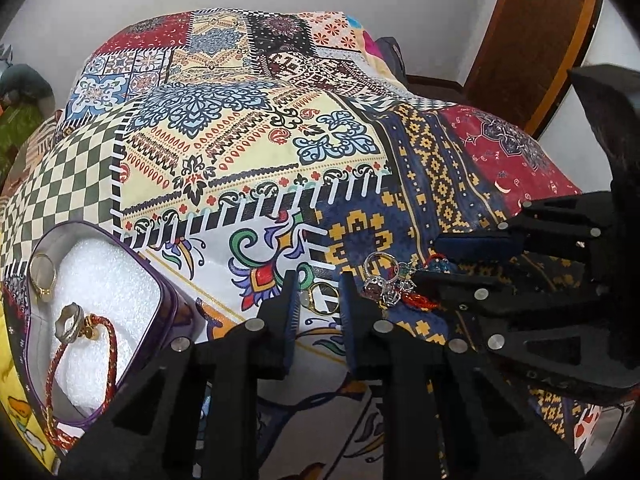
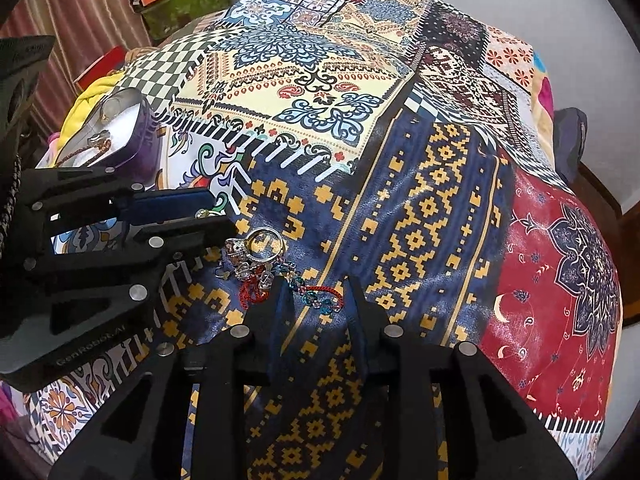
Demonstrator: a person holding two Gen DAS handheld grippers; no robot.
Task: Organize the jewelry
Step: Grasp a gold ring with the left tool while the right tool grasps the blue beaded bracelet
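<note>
Left wrist view: tin (image 1: 160,300) at eight o'clock holds two rings and a red cord; left gripper (image 1: 318,300), narrowly spread, straddles a gold ring (image 1: 323,299); right gripper (image 2: 316,300), slightly spread, grips nothing; tangled pile (image 1: 384,284) remains.

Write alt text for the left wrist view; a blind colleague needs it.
The left gripper straddles a gold ring on a patchwork bedspread. A purple box holding rings sits left; the right gripper reaches tangled jewelry.

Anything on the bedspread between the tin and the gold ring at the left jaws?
No. In the left wrist view, only bare patterned bedspread lies between the tin and the gold ring.
</note>
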